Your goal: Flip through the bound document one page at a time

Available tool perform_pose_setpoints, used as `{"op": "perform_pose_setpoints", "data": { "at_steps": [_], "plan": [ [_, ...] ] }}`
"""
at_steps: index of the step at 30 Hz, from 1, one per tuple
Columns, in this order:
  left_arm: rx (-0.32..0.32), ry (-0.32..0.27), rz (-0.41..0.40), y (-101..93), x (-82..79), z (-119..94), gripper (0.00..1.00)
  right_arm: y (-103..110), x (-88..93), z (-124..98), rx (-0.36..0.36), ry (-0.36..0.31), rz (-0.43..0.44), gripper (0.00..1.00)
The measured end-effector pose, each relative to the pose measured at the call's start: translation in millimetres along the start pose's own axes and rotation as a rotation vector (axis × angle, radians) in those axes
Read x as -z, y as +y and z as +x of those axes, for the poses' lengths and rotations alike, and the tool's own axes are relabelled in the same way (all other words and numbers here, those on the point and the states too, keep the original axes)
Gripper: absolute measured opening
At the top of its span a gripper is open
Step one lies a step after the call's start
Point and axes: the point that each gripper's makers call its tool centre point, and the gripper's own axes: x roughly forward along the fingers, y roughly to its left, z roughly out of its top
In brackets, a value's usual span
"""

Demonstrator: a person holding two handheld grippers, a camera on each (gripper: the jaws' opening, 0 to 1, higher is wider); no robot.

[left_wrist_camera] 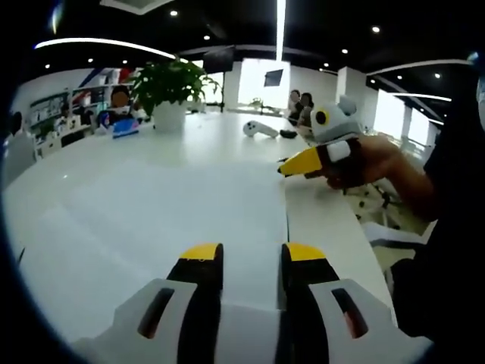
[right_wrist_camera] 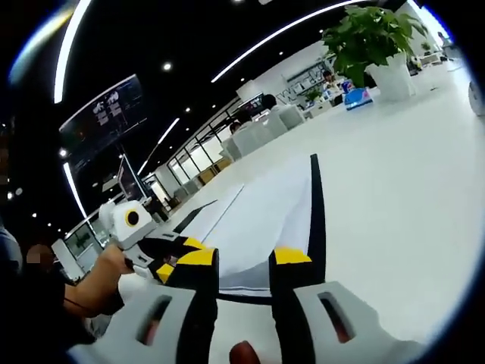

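The bound document [right_wrist_camera: 265,220] lies on the white table [right_wrist_camera: 394,197], its white pages held by a black binding strip [right_wrist_camera: 315,212] along one side. In the left gripper view the document [left_wrist_camera: 167,220] is a pale sheet ahead of my jaws. My left gripper [left_wrist_camera: 252,254] is open just above it. My right gripper [right_wrist_camera: 245,256] is open too, its jaws over the document's near edge with white page showing between them. A hand holds the right gripper [left_wrist_camera: 303,161] over the right edge of the pages. The left gripper [right_wrist_camera: 174,254] sits close beside the right one.
A potted plant [left_wrist_camera: 173,83] in a white pot stands at the far end of the table, with a white controller-like object [left_wrist_camera: 259,129] and a small dark item [left_wrist_camera: 288,134] to its right. People sit behind [left_wrist_camera: 299,106]. Office chairs [left_wrist_camera: 379,205] line the table's right side.
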Motion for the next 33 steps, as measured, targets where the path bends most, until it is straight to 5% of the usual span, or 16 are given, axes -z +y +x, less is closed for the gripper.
{"op": "perform_pose_setpoints", "data": {
  "at_steps": [6, 16, 28, 33],
  "plan": [
    [-0.011, 0.005, 0.012, -2.8, 0.6, 0, 0.34, -10, 8.8, 9, 0.068, 0.088, -0.125, 0.24],
    [-0.03, 0.021, 0.054, 2.1, 2.0, 0, 0.35, -16, 11.3, 13, 0.077, 0.112, -0.12, 0.16],
    [-0.041, 0.0, 0.051, 11.6, 1.4, 2, 0.35, -24, 15.6, 13, 0.122, 0.147, -0.243, 0.05],
    [-0.097, -0.028, 0.052, 12.9, -9.5, -11, 0.33, -24, 16.0, 13, 0.12, 0.146, -0.228, 0.03]
  ]
}}
